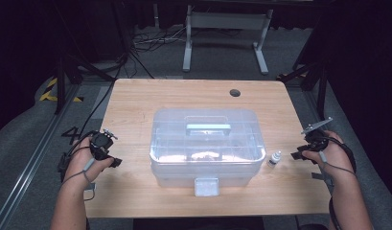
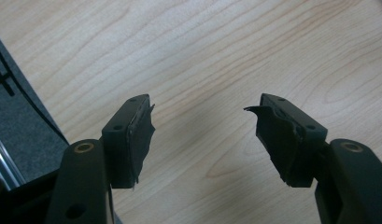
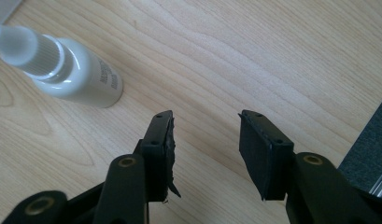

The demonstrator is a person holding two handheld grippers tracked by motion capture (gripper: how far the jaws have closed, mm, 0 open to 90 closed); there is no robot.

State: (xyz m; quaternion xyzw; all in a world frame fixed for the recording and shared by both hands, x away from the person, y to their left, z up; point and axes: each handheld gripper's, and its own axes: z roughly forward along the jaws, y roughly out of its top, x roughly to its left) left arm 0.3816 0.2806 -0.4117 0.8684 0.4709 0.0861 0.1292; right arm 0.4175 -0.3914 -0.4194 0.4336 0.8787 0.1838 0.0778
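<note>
The left gripper (image 2: 200,109) and right gripper (image 3: 205,122) are held with fingers parted, empty, over the counter (image 1: 136,105); a small white dropper bottle (image 3: 62,70) is seen near the right one, beside the clear lidded storage box (image 1: 206,143).

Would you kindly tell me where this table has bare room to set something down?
The widest bare strip runs along the table's far edge, between the clear storage box and the cable hole. Left of the box is bare wood around the open left claw. The right side is tighter: the small white bottle stands between the box and the open right claw.
</note>
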